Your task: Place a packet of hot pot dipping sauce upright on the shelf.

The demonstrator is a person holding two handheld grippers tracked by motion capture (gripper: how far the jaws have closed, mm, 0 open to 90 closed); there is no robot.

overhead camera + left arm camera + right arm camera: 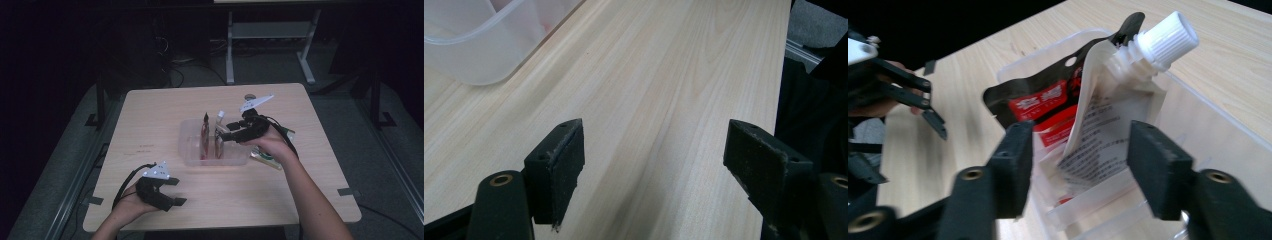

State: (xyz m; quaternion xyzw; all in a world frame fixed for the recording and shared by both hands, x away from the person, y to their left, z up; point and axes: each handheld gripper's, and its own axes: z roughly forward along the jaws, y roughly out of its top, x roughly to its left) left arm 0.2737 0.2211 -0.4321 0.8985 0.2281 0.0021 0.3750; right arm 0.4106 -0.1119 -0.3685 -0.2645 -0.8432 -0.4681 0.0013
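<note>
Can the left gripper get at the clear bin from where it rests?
Probably yes: the left gripper sits open near the table's front edge, with bare table between it and the clear bin.

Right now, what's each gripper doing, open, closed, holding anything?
Left gripper: open, nothing between its jaws, over bare table.
Right gripper: open, jaws either side of the spouted pouch in the clear bin, not pressing it.
</note>
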